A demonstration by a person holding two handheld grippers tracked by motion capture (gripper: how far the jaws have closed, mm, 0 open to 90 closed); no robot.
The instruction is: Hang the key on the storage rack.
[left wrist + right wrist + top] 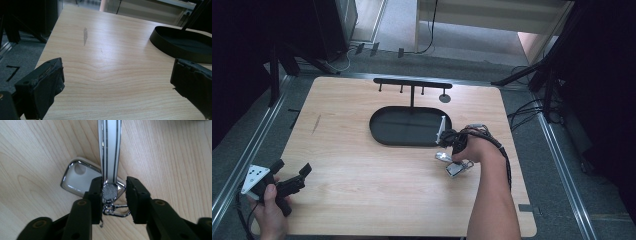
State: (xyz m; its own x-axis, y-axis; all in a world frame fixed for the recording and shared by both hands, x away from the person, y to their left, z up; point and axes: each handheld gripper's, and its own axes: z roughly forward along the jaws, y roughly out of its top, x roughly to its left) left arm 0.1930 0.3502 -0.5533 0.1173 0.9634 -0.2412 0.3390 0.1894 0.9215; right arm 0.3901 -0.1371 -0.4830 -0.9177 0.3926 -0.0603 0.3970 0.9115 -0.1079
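Right gripper (114, 195) rises from the bottom of its own view, its matte black jaws partly spread around a glossy white strap (109, 150) with thin dark stripes; the left jaw touches the strap's knurled metal end, while the right jaw stands slightly apart from it. Beneath them lies a rounded-square keyring tag (80, 178), chrome-rimmed with a pale face, and a small silver clasp (116, 210) at lower centre. In the high view this gripper (457, 145) sits right of centre, just beside the lower right rim of an oval black tray (382, 131), with the shiny keyring (454, 167) on the pale wood-grain table (362, 190) below it. A slim black stand with short pegs (412, 83) rises behind the tray.

Left gripper (292, 176) hovers at the lower left of the high view, held in a hand (271, 212), its jaws spread wide apart with nothing between them. Its own view shows worn, tape-wrapped black pads (48, 85) over bare smooth wood.
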